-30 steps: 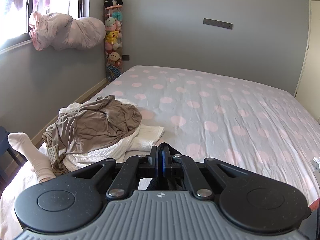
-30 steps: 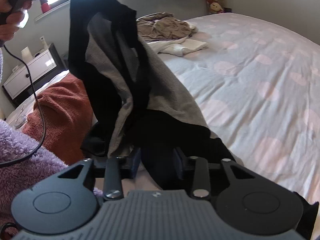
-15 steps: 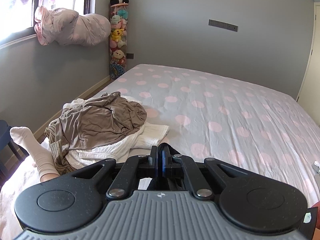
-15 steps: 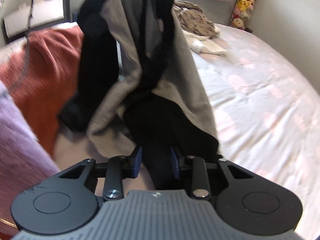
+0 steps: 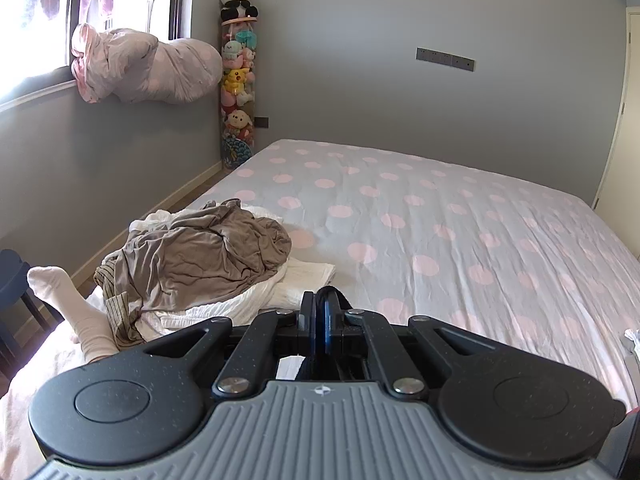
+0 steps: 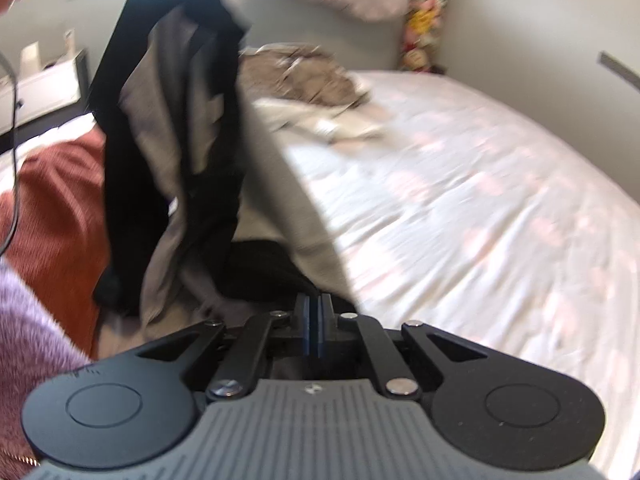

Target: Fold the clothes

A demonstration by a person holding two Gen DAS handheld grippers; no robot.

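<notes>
A black and grey garment [image 6: 176, 128] hangs in the air in the right wrist view, held up at its top left. My left gripper [image 5: 321, 322] is shut on a black edge of that garment [image 5: 332, 294], high above the bed. My right gripper [image 6: 314, 322] is shut on the garment's lower black part [image 6: 264, 272]. A heap of unfolded clothes, brown on white [image 5: 196, 260], lies on the bed's left side; it also shows blurred in the right wrist view [image 6: 304, 80].
The bed [image 5: 440, 232] has a grey sheet with pink dots. A socked foot [image 5: 68, 300] rests at its left edge. A rust blanket [image 6: 56, 208] and a purple fleece [image 6: 32, 320] lie near me. A nightstand [image 6: 44, 80] stands at the far left.
My right gripper has closed on the garment's lower black part and swung right. My left gripper has risen a little, still shut on the garment.
</notes>
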